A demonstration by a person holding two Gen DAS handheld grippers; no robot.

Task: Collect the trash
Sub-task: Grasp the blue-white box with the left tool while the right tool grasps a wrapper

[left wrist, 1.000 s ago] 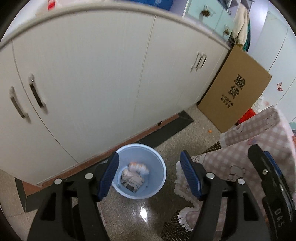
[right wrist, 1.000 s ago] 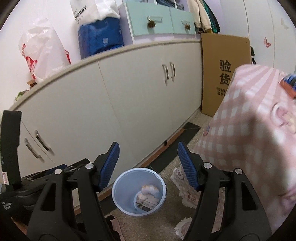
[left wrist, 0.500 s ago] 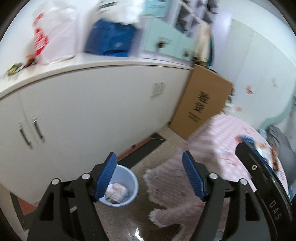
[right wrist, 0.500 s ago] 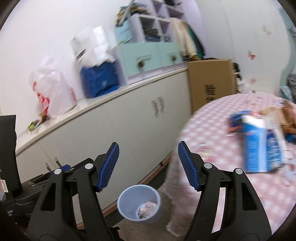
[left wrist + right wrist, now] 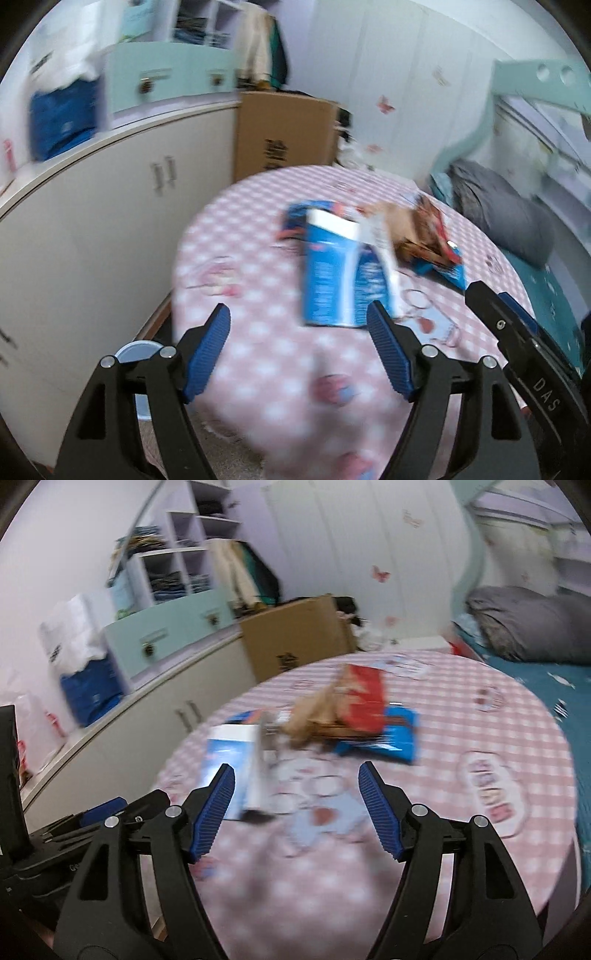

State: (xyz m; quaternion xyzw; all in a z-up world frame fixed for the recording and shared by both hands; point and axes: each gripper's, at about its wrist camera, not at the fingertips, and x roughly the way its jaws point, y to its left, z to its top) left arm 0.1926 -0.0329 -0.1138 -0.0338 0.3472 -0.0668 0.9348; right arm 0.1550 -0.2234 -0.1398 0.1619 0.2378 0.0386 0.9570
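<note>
A blue and white carton (image 5: 332, 280) (image 5: 229, 760) stands on the round table with a pink checked cloth (image 5: 258, 350) (image 5: 480, 720). Behind it lie a crumpled brown paper bag with a red wrapper (image 5: 417, 229) (image 5: 354, 701) and a flat blue wrapper (image 5: 447, 269) (image 5: 391, 734). My left gripper (image 5: 297, 310) hovers over the table's near edge, its jaws opening with nothing between them. My right gripper (image 5: 295, 770) is beside it, jaws also opening and empty. The light blue bin (image 5: 138, 349) shows only its rim, low on the left behind the left finger.
White cabinets (image 5: 110, 221) run along the left wall, with bags and a mint drawer unit on top. A large cardboard box (image 5: 284, 136) leans behind the table. A bed with a grey pillow (image 5: 524, 624) lies to the right.
Both grippers swung up and to the right, away from the bin and the cabinets, and now face the table top with its trash. Both views are motion-blurred.
</note>
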